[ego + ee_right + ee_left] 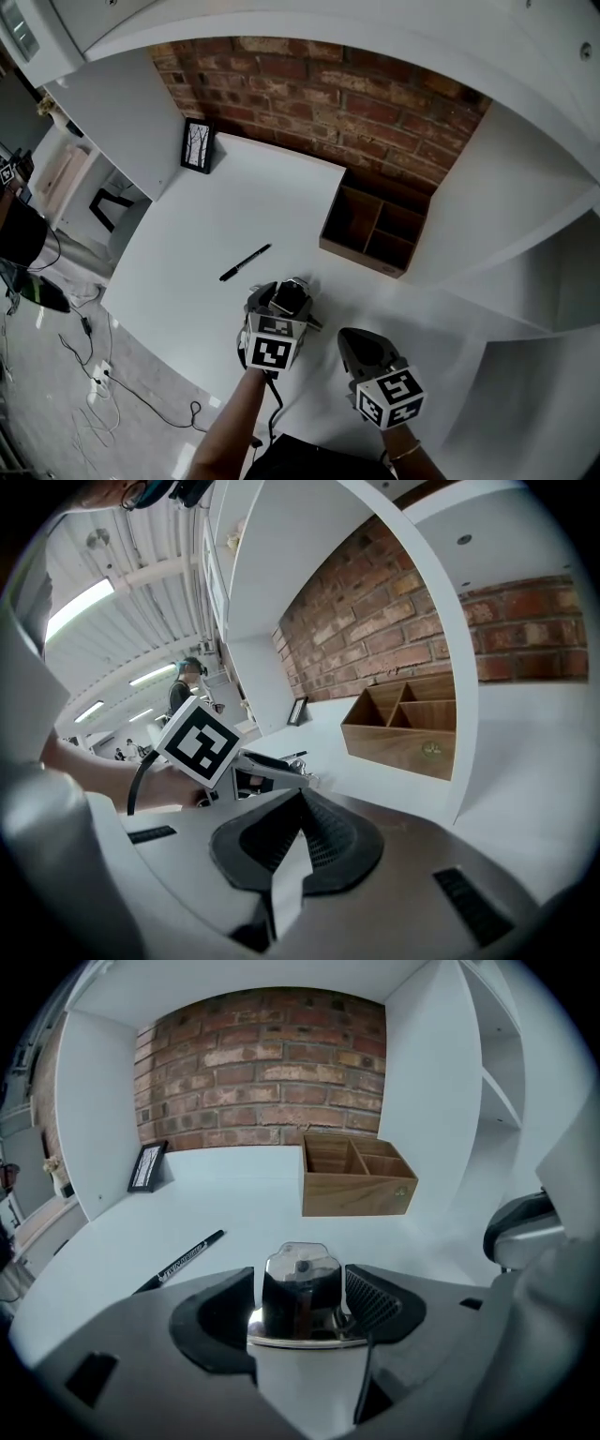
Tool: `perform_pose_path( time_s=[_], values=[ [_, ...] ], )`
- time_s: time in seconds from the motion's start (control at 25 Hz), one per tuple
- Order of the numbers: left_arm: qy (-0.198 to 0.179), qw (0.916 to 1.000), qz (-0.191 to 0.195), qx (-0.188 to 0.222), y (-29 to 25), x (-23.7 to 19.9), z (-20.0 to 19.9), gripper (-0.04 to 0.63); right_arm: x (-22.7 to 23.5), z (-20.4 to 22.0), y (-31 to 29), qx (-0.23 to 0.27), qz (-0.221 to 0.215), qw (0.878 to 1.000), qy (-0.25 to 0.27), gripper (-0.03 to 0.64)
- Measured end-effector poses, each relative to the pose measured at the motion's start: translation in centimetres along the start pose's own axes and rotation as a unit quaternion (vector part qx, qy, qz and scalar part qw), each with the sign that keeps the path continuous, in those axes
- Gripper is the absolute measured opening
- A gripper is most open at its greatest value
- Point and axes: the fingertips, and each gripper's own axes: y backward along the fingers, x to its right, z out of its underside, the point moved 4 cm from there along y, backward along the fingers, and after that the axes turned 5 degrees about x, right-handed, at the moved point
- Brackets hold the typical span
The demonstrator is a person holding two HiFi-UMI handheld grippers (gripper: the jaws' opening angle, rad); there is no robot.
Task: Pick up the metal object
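The pen carries white lettering along its barrel, too blurred to read. The box bears a small round emblem on its near face, also illegible.

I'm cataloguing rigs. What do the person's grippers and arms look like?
The left gripper and right gripper have grey bodies and black ribbed pads, and each carries a white cube printed with black square markers. A black cable trails back from the left one. No sleeves show; a thin bracelet sits behind the right gripper.
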Motion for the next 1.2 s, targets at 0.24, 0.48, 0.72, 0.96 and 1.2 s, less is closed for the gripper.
perform_pose_path(
  time_s=[0.24, 0.48, 0.72, 0.96, 1.2],
  values=[
    [-0.015, 0.9997, -0.007, -0.02, -1.2, 0.0, 0.1, 0.288, 0.4, 0.0, -0.4, -0.007, 0.001, 1.0, -0.005, 0.005],
    [-0.032, 0.9991, -0.009, -0.026, -1.4, 0.1, -0.1, 0.287, 0.4, 0.2, -0.6, -0.011, 0.002, 1.0, -0.005, 0.005],
    [-0.03, 0.9994, -0.013, -0.003, -0.6, 0.3, -0.8, 0.284, 0.4, -0.1, 0.0, -0.007, 0.008, 1.0, -0.001, 0.005],
    [-0.028, 0.9989, -0.011, 0.036, 1.2, 0.9, -2.5, 0.282, -0.2, -0.6, 0.8, 0.004, 0.013, 1.0, 0.006, 0.006],
    [-0.027, 0.9969, -0.017, 0.072, 4.8, 1.3, -4.4, 0.282, -0.8, -1.3, 1.8, 0.022, 0.024, 0.999, 0.008, 0.006]
  ],
)
